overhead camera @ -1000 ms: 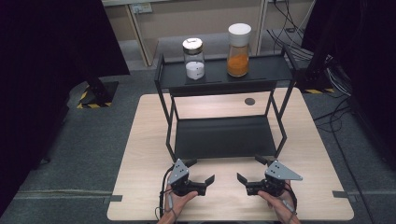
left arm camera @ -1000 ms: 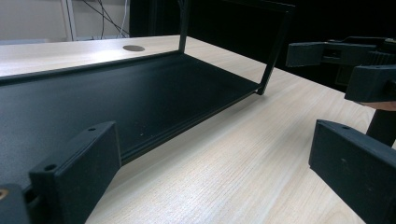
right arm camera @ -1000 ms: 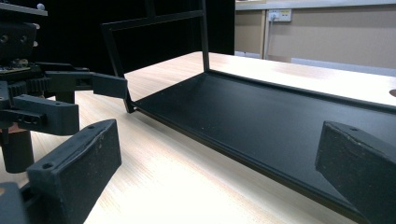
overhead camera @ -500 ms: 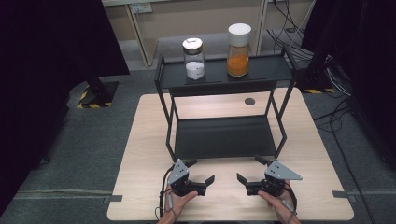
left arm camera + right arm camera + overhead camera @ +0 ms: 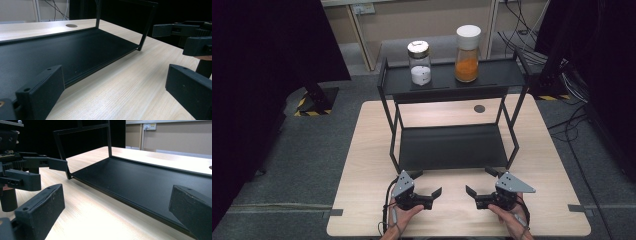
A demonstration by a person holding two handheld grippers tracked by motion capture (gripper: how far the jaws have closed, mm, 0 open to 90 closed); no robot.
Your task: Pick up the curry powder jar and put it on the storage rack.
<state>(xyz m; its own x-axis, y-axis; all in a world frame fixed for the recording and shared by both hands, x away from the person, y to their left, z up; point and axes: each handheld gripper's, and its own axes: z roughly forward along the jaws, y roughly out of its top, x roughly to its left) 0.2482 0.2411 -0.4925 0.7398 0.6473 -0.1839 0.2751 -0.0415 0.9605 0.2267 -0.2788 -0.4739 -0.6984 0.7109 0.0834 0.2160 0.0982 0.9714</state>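
Note:
A black two-tier rack [image 5: 452,80] stands on the wooden table [image 5: 367,150]. On its top shelf are a glass jar with white contents [image 5: 420,64] and a taller jar with orange contents and a white lid [image 5: 467,54]. The lower shelf [image 5: 452,146] is bare. Near the table's front edge, my left gripper [image 5: 428,182] is open and holds nothing. Beside it, my right gripper [image 5: 479,181] is also open and holds nothing. They point toward each other, just in front of the lower shelf [image 5: 62,50] [image 5: 150,182]. The left gripper view shows the right gripper [image 5: 185,37] at the far right; the right gripper view shows the left gripper [image 5: 32,170] at the left.
A round cable hole [image 5: 479,108] [image 5: 71,25] sits in the table behind the rack. The rack's thin black legs [image 5: 396,145] stand just beyond the grippers. Grey floor surrounds the table, with cables [image 5: 572,125] at the right and dark curtains [image 5: 262,75] at the left.

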